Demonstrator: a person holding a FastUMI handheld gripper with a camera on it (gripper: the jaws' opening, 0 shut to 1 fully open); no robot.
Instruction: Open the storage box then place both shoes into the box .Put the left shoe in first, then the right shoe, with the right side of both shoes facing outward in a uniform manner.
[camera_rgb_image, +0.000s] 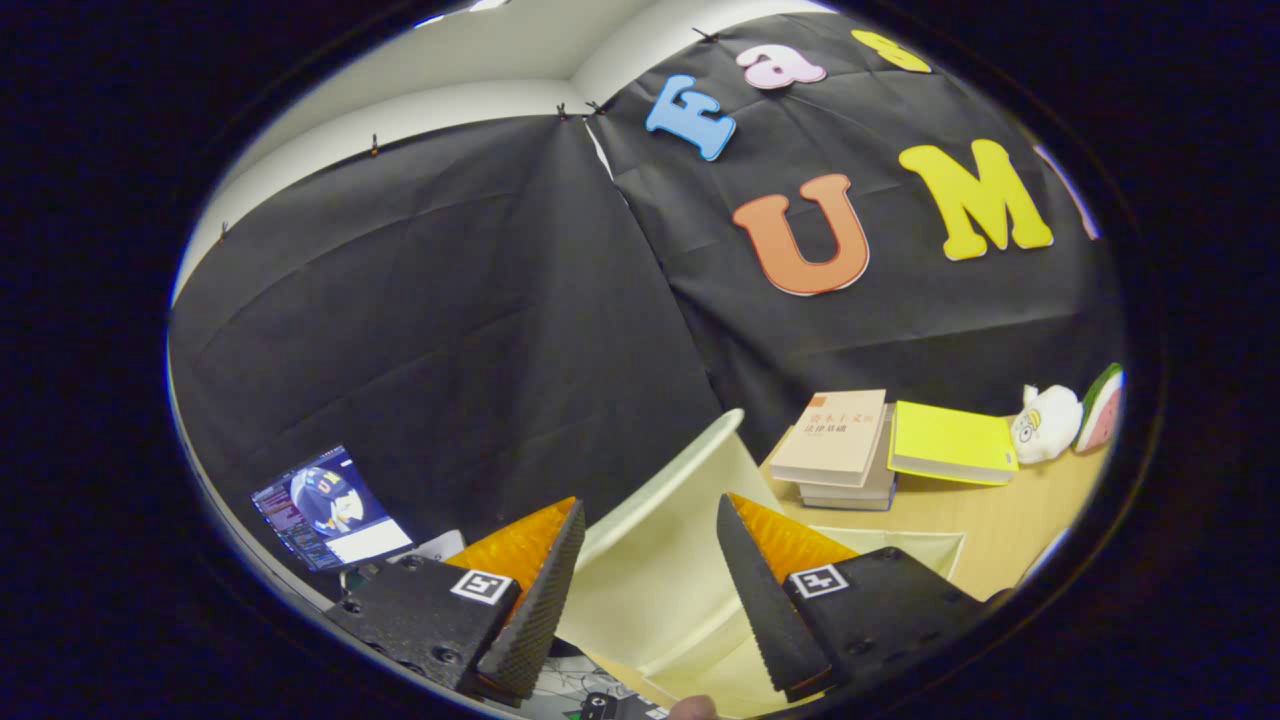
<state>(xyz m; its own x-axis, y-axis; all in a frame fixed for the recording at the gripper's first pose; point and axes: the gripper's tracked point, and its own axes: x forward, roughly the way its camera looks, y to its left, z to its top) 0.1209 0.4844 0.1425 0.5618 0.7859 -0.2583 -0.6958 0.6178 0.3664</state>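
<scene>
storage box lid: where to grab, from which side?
Probably the raised free edge of the pale yellow lid, which stands tilted up just ahead of the open gripper. The panel is thin and flat, so one finger on each face should pinch it. Come straight on at that edge, from the side away from the stack of books. The hinge cannot be made out.

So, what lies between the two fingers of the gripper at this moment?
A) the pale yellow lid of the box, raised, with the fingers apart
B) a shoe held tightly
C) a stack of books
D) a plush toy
A: the gripper has its fingers spread, and the pale yellow lid stands raised in the gap between them; the books and the plush toy lie beyond on the table.
</scene>
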